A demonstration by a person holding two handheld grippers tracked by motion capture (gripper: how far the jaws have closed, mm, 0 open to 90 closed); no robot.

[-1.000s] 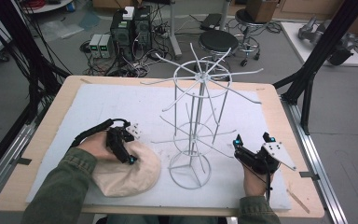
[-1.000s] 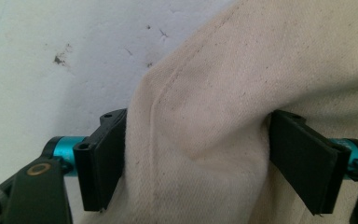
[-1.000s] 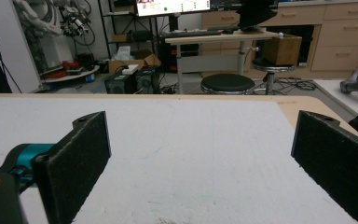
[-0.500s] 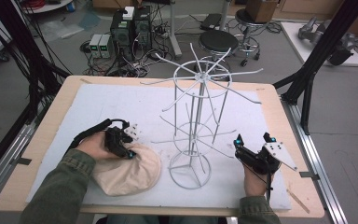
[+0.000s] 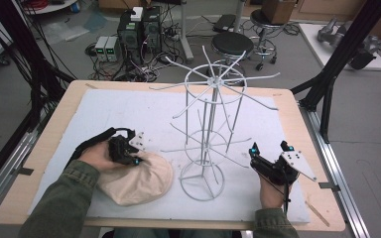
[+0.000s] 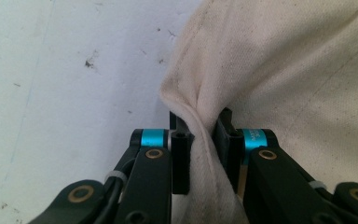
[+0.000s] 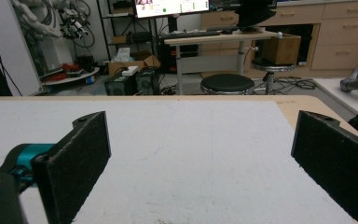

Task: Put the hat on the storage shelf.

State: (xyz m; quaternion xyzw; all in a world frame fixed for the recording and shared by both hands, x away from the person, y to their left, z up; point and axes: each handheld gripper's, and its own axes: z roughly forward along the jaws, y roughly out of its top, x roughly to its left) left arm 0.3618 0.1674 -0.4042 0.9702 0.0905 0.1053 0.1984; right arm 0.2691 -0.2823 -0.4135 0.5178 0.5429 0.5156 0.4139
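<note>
At table centre, a white wire display rack (image 5: pixel 209 134), upright on its round base, spokes fanning from the top hub. Left of the rack's base and just beside it, a cream cloth cap (image 5: pixel 138 181) lying slumped on the white mat (image 5: pixel 109 111). On the cap's far edge, away from the rack, the left gripper (image 5: pixel 135 159) — jaws pinched nearly together on a stitched fold of the fabric, seen close in the left gripper view as a seam (image 6: pixel 200 135) squeezed between the two black pads, cloth bunched above and running down between them. Right of the rack's base, a little apart from it, the right gripper (image 5: pixel 269 147) held low over the mat, pointing away from the person — jaws spread wide, nothing between them, bare mat (image 7: pixel 191 154) between the pads. Beyond the table behind the rack, a black stool (image 5: pixel 233 44) and computer towers (image 5: pixel 139 29) on the floor.
</note>
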